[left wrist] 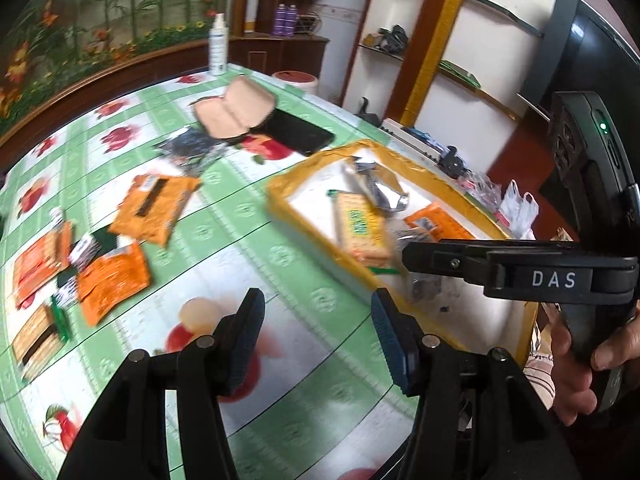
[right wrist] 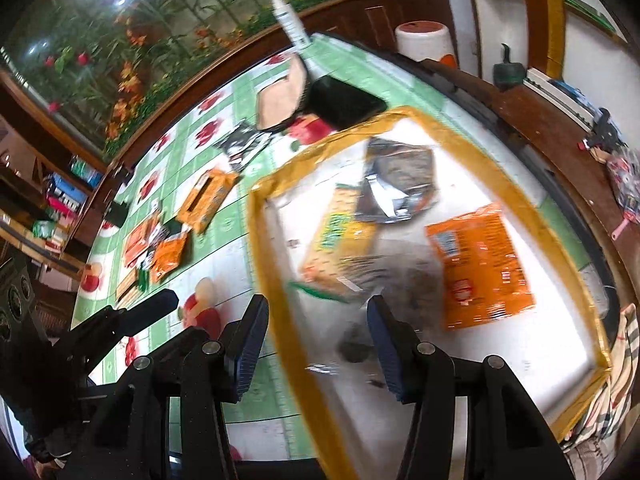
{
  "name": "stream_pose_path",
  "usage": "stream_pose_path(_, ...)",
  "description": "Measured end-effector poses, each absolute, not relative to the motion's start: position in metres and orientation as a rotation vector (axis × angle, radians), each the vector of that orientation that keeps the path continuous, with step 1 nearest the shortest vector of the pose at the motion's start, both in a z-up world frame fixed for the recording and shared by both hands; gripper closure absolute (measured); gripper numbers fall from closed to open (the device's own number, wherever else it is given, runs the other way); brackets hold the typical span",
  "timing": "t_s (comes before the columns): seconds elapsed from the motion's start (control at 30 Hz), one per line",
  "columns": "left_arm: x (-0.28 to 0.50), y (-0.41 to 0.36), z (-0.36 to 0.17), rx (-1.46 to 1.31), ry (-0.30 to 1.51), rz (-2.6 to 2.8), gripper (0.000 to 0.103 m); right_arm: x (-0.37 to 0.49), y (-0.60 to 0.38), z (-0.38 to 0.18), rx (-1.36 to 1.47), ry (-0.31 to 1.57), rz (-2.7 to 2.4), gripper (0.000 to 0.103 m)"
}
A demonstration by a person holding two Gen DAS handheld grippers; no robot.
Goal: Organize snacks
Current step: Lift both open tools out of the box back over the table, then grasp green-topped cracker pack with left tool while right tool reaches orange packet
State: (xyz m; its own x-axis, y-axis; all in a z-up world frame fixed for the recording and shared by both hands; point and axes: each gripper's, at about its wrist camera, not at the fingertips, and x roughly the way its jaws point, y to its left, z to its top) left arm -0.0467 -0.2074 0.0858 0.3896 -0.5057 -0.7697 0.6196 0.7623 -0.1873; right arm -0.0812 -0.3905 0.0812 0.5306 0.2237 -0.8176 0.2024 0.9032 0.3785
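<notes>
A white tray with a yellow taped rim (left wrist: 280,200) (right wrist: 276,280) lies on the table's right side. It holds a cracker pack (left wrist: 360,228) (right wrist: 340,240), a silver packet (left wrist: 380,188) (right wrist: 400,184) and an orange packet (left wrist: 436,224) (right wrist: 480,264). More orange packets (left wrist: 154,208) (right wrist: 206,200) and cracker packs (left wrist: 36,336) are scattered on the tablecloth to the left. My left gripper (left wrist: 318,336) hovers open and empty over the cloth beside the tray. My right gripper (right wrist: 318,344) is open and empty above the tray's near left rim.
The table wears a green cloth with fruit prints (left wrist: 248,240). At its far end are a pink case (left wrist: 232,108), a black phone (left wrist: 296,130), a dark foil packet (left wrist: 192,148) and a white spray bottle (left wrist: 219,46). A hand (left wrist: 576,360) holds the right gripper's handle.
</notes>
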Motion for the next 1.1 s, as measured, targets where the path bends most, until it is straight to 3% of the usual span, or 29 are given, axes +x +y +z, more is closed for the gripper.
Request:
stream_pose_path(0.67,-0.029,-0.066,0.063,0.011,0.991,-0.495,0.048,-0.070,-0.285,0.065,0.371,1.076,0.168,0.048)
stream_pose_path(0.8,0.000,-0.022,0.065,-0.049,1.010,-0.403,0.047,-0.077,-0.280,0.055,0.389,1.096,0.179,0.048)
stream_pose_path(0.9,0.028,0.004,0.066,-0.092,1.026,-0.351,0.040,-0.081,-0.285,0.054,0.406,1.092,0.162,0.048)
stream_pose_path(1.1,0.088,0.038,0.040,-0.150,1.096,-0.260,0.039,-0.094,-0.300,0.059,0.421,1.079,0.107,0.048)
